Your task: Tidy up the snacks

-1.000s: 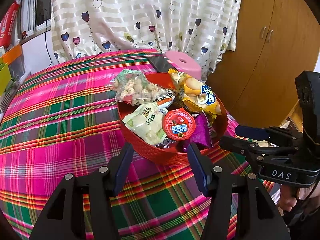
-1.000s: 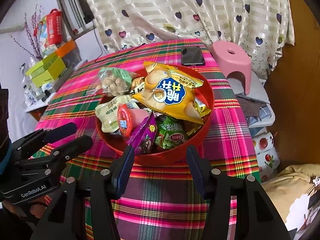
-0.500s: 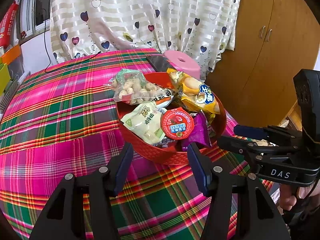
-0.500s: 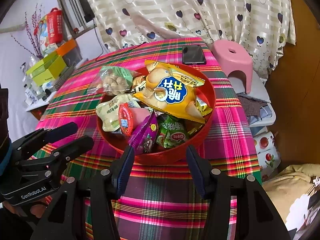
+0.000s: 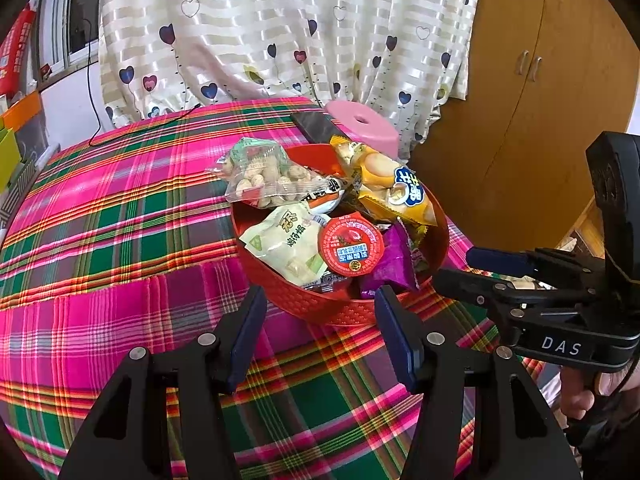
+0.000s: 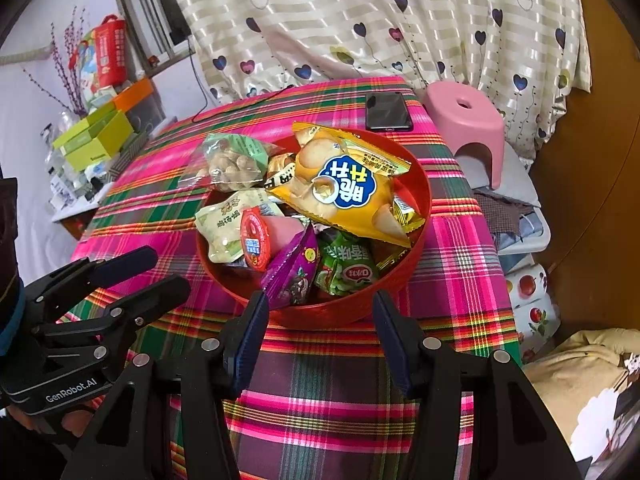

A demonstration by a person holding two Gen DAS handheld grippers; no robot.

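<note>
A red bowl (image 6: 412, 236) heaped with snack packets (image 6: 344, 188) is seen near the right edge of the plaid-covered table (image 5: 112, 240). Little has changed over the past second: both the left gripper (image 5: 320, 320) and the right gripper (image 6: 320, 322) are kept spread wide and empty before the bowl's near rim, with the view drawn only slightly closer. The snacks already lie gathered in the bowl.

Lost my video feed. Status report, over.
Left gripper, right gripper open, empty. Snacks piled in red bowl. Phone behind bowl, nothing blocking.
</note>
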